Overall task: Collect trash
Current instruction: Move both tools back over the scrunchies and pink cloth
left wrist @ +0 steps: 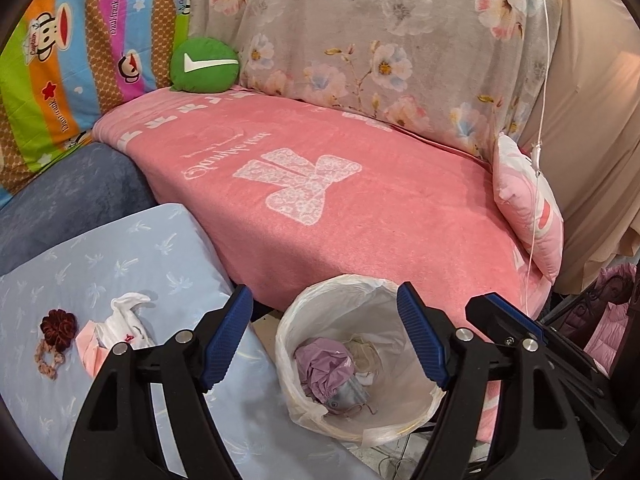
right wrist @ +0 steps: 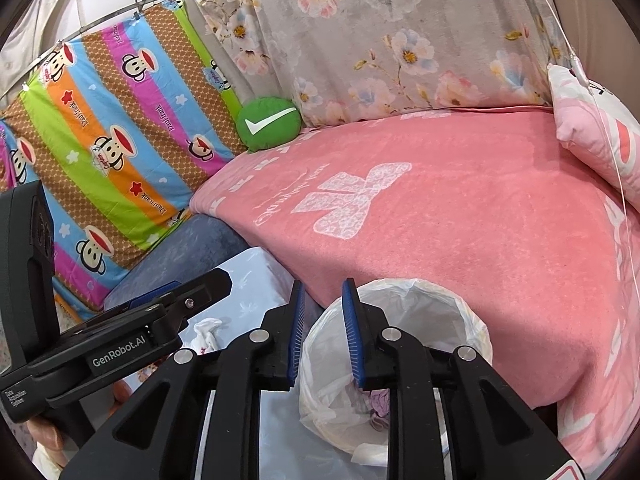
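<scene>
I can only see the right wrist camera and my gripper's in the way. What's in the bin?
Observer: A crumpled purple item lies at the bottom of the trash bin, with a grey face mask against it.
Operator: What's by the white wad on the blue pillow?
Observer: A dark red scrunchie, just to the wad's left in the left wrist view.
Operator: Is the left gripper holding anything?
Observer: No, its jaws are wide open and empty, above the bin.
</scene>
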